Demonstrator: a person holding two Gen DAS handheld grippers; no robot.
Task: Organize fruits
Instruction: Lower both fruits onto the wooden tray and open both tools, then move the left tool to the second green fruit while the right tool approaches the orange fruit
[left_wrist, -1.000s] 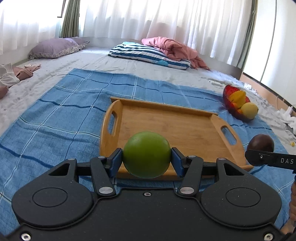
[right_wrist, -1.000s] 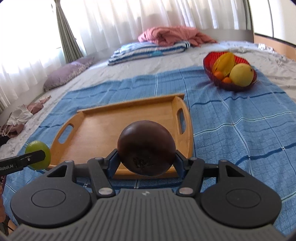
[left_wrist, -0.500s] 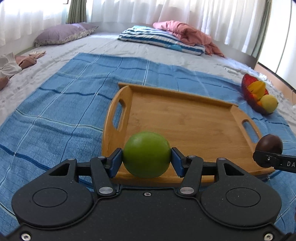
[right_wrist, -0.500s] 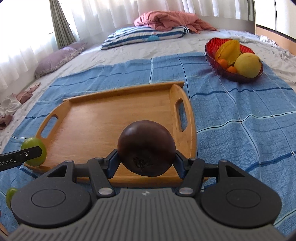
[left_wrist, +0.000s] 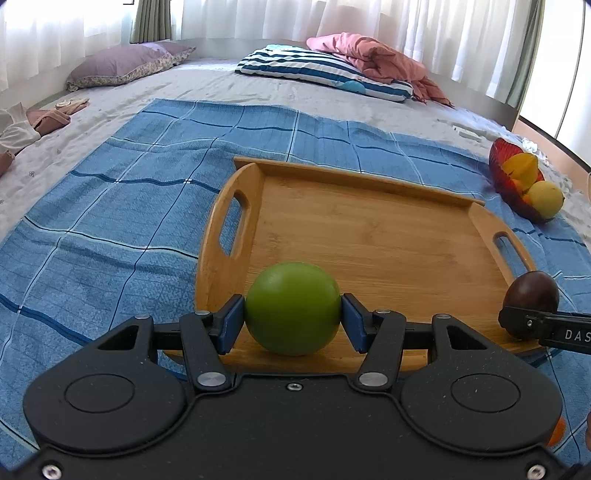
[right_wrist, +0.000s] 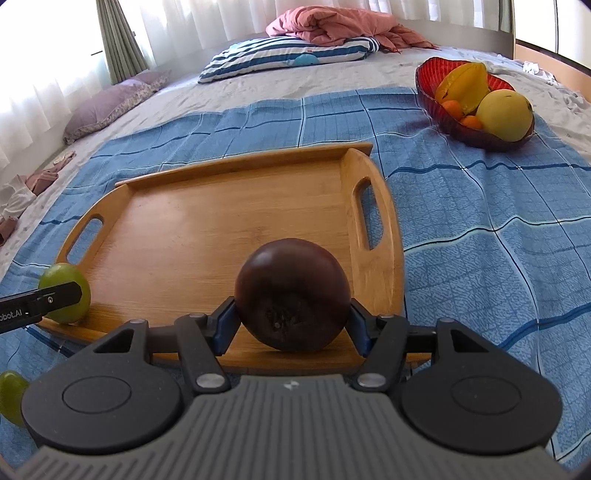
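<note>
You have brought both grippers lower and closer over the wooden tray. Your left gripper has its jaws clamped on the green apple, your right gripper on the dark brown fruit; both fruits now hang above the tray's near edge, just ahead of the jaws, ready for release.

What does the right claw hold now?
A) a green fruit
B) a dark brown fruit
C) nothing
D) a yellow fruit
B: the right claw is closed on the dark brown fruit above the near edge of the tray; the green fruit is in the left claw.
</note>
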